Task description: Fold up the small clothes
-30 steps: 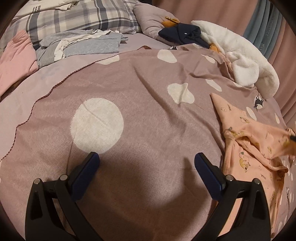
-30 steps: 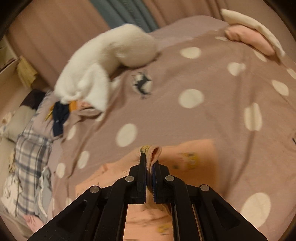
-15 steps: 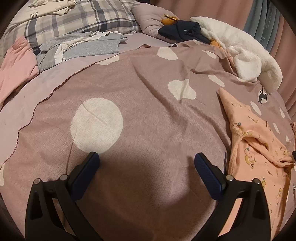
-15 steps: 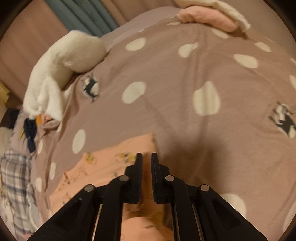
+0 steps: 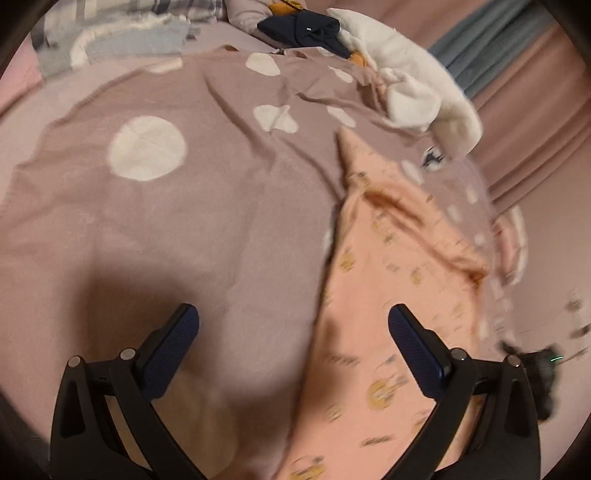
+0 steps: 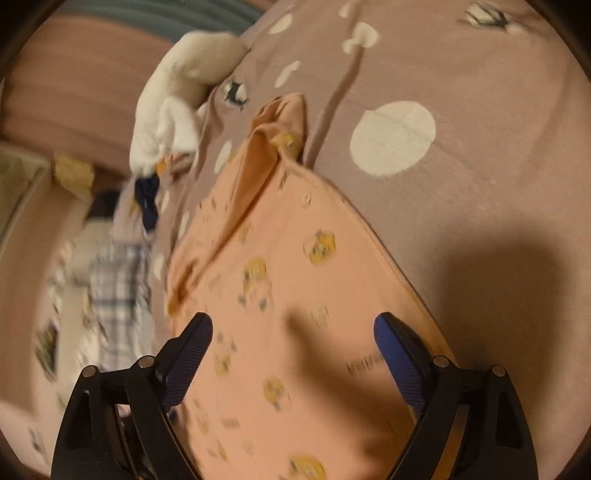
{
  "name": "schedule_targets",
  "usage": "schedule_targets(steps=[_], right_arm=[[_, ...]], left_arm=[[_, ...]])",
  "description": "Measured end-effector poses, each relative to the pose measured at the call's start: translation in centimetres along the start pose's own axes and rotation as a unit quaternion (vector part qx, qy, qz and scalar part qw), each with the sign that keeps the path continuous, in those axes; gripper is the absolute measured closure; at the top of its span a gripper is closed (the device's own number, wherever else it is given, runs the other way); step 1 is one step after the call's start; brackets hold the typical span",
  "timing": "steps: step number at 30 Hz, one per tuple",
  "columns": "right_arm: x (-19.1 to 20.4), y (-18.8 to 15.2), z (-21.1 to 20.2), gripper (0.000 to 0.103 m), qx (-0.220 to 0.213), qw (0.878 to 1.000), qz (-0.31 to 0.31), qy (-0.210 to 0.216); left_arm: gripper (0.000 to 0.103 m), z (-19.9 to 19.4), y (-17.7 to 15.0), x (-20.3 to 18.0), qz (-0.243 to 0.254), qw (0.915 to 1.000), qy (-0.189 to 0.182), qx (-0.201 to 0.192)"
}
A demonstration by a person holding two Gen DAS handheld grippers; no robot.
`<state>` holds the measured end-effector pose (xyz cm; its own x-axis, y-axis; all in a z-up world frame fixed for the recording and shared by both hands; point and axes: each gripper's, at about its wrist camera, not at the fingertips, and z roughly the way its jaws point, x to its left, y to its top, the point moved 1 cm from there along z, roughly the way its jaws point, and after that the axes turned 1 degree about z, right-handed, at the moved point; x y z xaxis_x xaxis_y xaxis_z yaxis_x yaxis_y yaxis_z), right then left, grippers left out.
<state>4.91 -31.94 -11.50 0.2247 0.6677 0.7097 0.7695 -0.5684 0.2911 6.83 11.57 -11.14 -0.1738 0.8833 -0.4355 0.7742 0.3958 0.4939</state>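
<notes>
A small peach garment (image 5: 373, 325) with yellow prints lies spread on the mauve polka-dot bedspread (image 5: 184, 206). My left gripper (image 5: 293, 325) is open and empty, low over the garment's left edge. In the right wrist view the same garment (image 6: 295, 280) fills the centre, with a bunched fold (image 6: 266, 144) at its far end. My right gripper (image 6: 293, 332) is open and empty, hovering just above the garment's near part.
A white fluffy blanket (image 5: 413, 81) and a dark navy item (image 5: 299, 27) lie at the far side of the bed. Folded grey clothes (image 5: 122, 40) and a plaid pillow (image 6: 114, 273) are at the head. Curtains (image 5: 535, 110) hang beyond the bed.
My right gripper has let go of the peach garment and opened wide; the garment now lies flat. My left gripper has moved right, over the garment's edge.
</notes>
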Motion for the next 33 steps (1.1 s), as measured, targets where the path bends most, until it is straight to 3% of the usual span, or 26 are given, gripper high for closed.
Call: schedule_targets(steps=[2, 4, 8, 12, 15, 18, 22, 25, 29, 33], right_arm=[[0.4, -1.1, -1.9, 0.012, -0.034, 0.999, -0.016, -0.031], [0.6, -2.1, -3.2, 0.009, -0.056, 0.997, -0.022, -0.058], [-0.1, -3.7, -4.3, 0.008, -0.053, 0.997, -0.011, -0.05], [-1.8, -4.6, -4.0, 0.007, -0.036, 0.996, 0.025, -0.078], [-2.6, -5.1, -4.3, 0.007, -0.018, 0.998, 0.033, -0.053], [-3.2, -5.8, -4.8, 0.007, -0.009, 0.999, 0.034, -0.038], [-3.3, -5.9, -4.8, 0.007, -0.005, 0.999, 0.036, -0.03], [-3.2, -5.9, -4.5, 0.007, -0.002, 0.999, 0.032, -0.036], [-3.1, -6.2, -4.4, 0.004, -0.001, 0.999, 0.016, -0.045], [-3.2, -6.2, -4.2, 0.001, -0.01, 0.999, 0.022, -0.045]], left_arm=[[0.0, -0.7, -0.7, -0.5, 0.011, 0.9996, 0.019, -0.015], [0.0, -1.5, -2.1, -0.7, 0.007, 0.9998, -0.012, -0.016], [0.0, -1.5, -4.2, -0.5, -0.012, 0.997, -0.074, 0.017], [0.0, -1.9, -6.1, -1.4, 0.008, 0.9973, -0.07, 0.019], [0.0, -2.0, -7.2, -1.8, 0.018, 0.9945, -0.093, 0.045], [0.0, -2.3, -8.4, -2.6, 0.065, 0.99, -0.1, 0.075], [0.0, -2.3, -9.3, -3.4, 0.104, 0.9854, -0.079, 0.109], [0.0, -2.0, -9.5, -3.2, 0.096, 0.9842, -0.087, 0.121], [0.001, -2.4, -9.4, -1.4, 0.048, 0.9791, -0.144, 0.135], [0.001, -2.8, -10.3, -1.4, 0.066, 0.968, -0.165, 0.178]])
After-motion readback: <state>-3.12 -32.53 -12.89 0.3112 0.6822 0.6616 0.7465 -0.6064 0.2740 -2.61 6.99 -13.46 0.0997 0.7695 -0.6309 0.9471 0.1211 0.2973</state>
